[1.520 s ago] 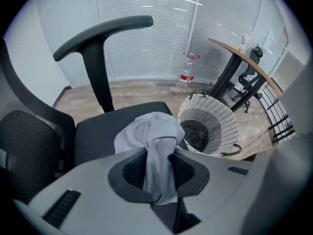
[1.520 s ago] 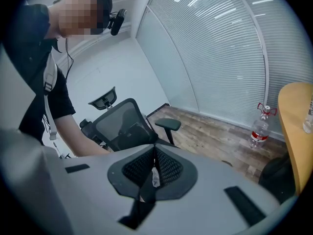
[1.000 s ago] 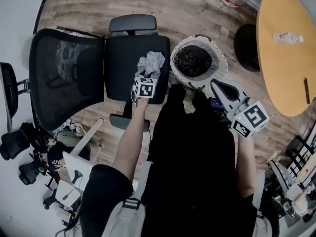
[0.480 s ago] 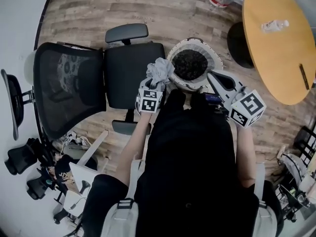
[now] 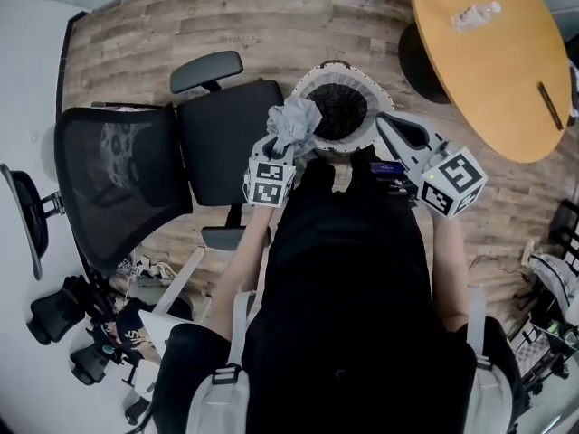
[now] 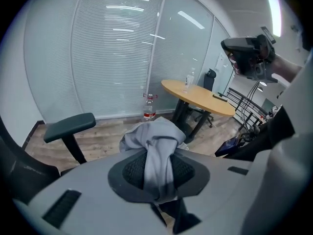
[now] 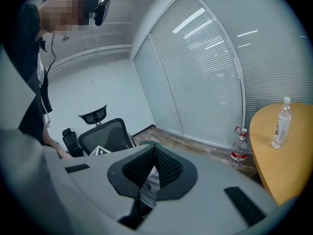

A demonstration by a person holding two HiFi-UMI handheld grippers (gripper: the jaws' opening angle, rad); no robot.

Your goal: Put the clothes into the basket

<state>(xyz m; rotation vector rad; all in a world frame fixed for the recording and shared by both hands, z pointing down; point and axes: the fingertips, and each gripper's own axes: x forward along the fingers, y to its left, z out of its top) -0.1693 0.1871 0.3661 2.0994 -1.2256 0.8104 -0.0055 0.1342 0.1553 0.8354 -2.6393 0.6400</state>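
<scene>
Grey garment (image 5: 294, 125), soft, light and limp, clamped mid-bunch in left gripper (image 6: 156, 168) beside basket rim (image 5: 309, 78); right gripper (image 7: 153, 160) closed, empty. Probably best pinched by gathered folds.

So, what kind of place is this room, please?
Probably an office or a meeting room. There is a black mesh office chair, a round wooden table with a water bottle on it, and a glass wall covered by slatted blinds.

basket (image 5: 380, 102) rim part-hidden (by cloth (image 5: 294, 125)), table (image 5: 488, 70) cropped
</scene>
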